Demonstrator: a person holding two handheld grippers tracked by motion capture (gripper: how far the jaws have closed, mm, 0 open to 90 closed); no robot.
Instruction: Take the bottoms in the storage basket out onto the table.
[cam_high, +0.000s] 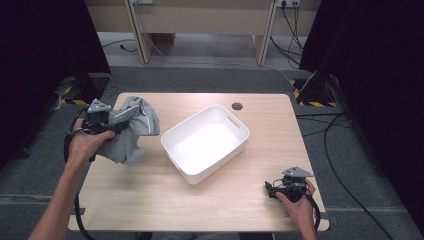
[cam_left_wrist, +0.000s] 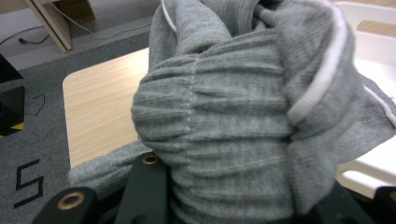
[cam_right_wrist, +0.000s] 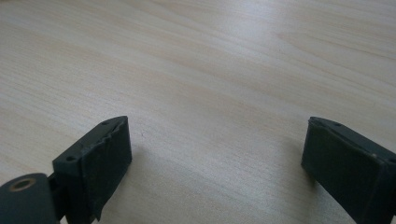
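Observation:
A bunched grey garment (cam_high: 131, 129) with a white trim hangs over the table's left side, just left of the white bin (cam_high: 206, 142). My left gripper (cam_high: 114, 126) is shut on it; in the left gripper view the ribbed grey cloth (cam_left_wrist: 233, 126) bulges between the two black jaws and hides their tips. The garment's lower folds reach the tabletop. At the table's front right, my right gripper (cam_high: 272, 190) rests low over the wood. In the right gripper view its fingertips (cam_right_wrist: 105, 154) stand far apart, my right gripper (cam_right_wrist: 217, 163) open over bare wood.
The white bin (cam_left_wrist: 373, 42) is rectangular, with a handle slot, and sits at an angle mid-table. A round dark grommet (cam_high: 237, 106) lies near the table's far edge. Cables run across the grey floor (cam_high: 350, 165) to the right. Black curtains flank both sides.

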